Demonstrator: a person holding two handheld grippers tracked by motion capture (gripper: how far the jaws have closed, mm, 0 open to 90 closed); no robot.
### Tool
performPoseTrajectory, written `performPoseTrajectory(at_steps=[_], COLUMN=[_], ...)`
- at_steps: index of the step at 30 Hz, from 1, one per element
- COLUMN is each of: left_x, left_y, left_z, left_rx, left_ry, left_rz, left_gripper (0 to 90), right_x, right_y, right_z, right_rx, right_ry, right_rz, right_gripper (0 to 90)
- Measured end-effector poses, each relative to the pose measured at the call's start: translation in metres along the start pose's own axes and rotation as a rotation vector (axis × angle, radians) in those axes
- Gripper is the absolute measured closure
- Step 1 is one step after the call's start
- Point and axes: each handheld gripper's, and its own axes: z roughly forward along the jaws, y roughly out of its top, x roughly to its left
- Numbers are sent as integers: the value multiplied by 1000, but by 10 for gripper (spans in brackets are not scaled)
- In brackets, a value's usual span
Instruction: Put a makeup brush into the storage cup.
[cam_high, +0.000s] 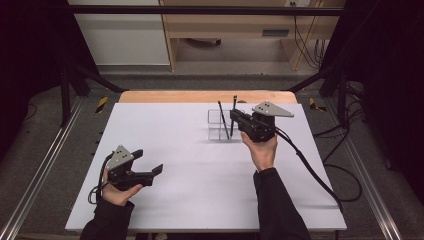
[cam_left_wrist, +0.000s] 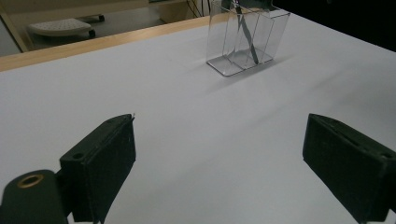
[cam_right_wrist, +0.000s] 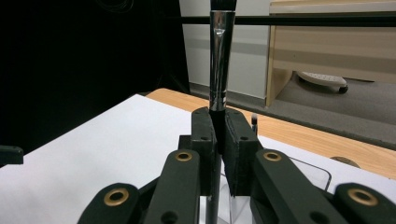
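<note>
High view: fixed overhead, facing forward and down across the white table (cam_high: 200, 165). Left gripper view: low, near the tabletop, facing the clear organizer (cam_left_wrist: 247, 39) at upper right. Right gripper view: close above that organizer (cam_right_wrist: 308, 175), facing the room beyond.

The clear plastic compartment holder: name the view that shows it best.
The left gripper view: the clear plastic compartment holder stands whole and unobstructed, dividers visible. In the high view it sits small, partly behind the right tool. The right gripper view catches just a rim.
</note>
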Motion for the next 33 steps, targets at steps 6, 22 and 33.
performPoseTrajectory(at_steps=[6, 22, 33], left_x=[1, 4, 5], left_y=[-1, -1, -1], left_z=[1, 0, 0], left_rx=[2, 5, 13], left_ry=[1, -1, 2], left_rz=[-2, -10, -2], left_gripper=[90, 91, 90], right_x=[-8, -24, -35], right_y=[3, 13, 16], right_z=[10, 31, 42], right_rx=[9, 14, 10], right_ry=[-17, -68, -97], right_rz=[11, 19, 36], right_gripper=[839, 839, 839])
